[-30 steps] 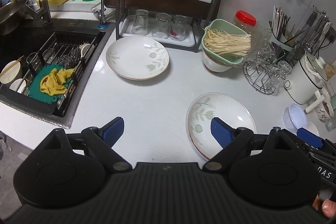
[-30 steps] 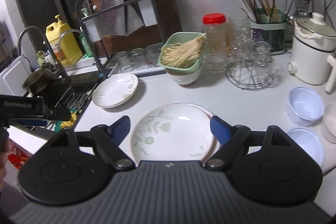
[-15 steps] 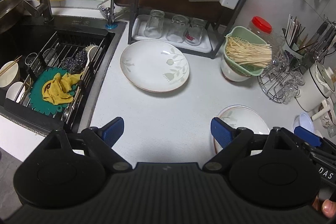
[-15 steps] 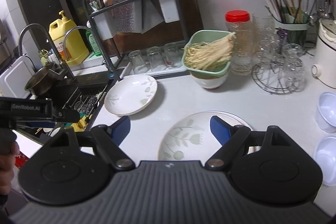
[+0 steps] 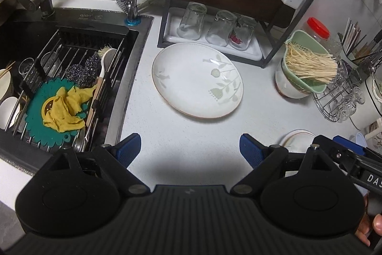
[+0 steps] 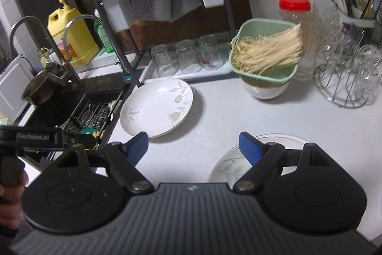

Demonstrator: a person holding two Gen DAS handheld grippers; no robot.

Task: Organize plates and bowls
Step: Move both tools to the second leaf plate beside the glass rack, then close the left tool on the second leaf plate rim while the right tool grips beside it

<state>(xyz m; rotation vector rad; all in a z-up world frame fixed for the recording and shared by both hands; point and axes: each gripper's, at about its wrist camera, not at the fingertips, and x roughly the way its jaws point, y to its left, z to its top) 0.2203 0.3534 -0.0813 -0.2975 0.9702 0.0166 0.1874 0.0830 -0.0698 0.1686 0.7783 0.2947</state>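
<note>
A white plate with a leaf pattern (image 5: 198,80) lies on the white counter near the sink; it also shows in the right wrist view (image 6: 156,106). A second stack of leaf-pattern plates (image 6: 241,159) lies nearer, partly hidden behind the right gripper; its rim shows in the left wrist view (image 5: 297,136). My left gripper (image 5: 189,147) is open and empty, a short way in front of the first plate. My right gripper (image 6: 193,145) is open and empty above the counter between the two plates. A white bowl (image 6: 265,90) sits under a green strainer.
A black sink (image 5: 59,78) with a rack, cloth and scrubbers lies left. A dish rack with upturned glasses (image 5: 214,28) stands behind the plate. A green strainer of noodles (image 5: 308,63), a red-lidded jar (image 6: 296,16) and a wire glass holder (image 6: 346,78) stand right.
Both grippers have moved left and forward toward the plate by the sink. The near plate stack has slid toward the right edge of both views. Both stay open.
</note>
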